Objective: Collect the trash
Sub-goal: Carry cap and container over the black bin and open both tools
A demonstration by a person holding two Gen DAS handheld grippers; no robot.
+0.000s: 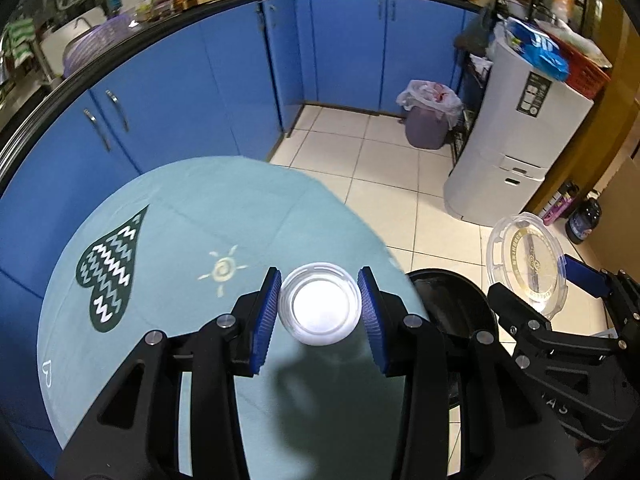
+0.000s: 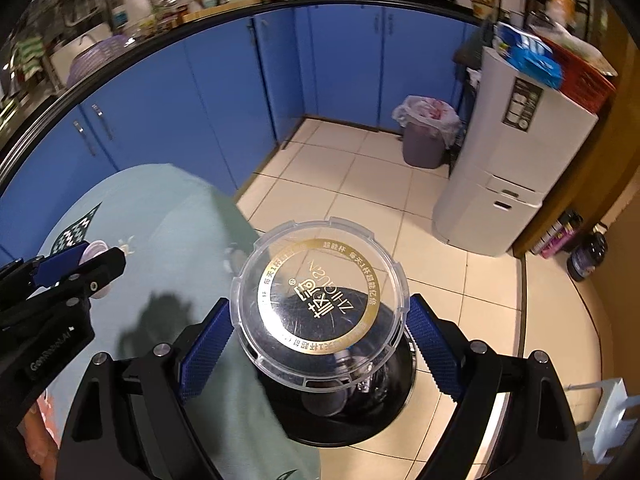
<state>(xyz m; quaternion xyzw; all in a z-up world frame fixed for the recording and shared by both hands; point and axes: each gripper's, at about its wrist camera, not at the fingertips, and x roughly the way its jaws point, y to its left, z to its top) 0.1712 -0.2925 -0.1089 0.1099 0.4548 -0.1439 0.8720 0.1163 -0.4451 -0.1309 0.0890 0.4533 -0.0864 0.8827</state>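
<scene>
The small white cup is sitting squarely between the left gripper fingers, both blue pads pressing its sides above the desk. Only the right wrist view is showing the clear lid face-on with its gold ring, clamped edge to edge by the right gripper over a black bin; the left view is catching it sidelong.

I see blue cabinets, a white fridge and beige floor tiles before me.
</scene>
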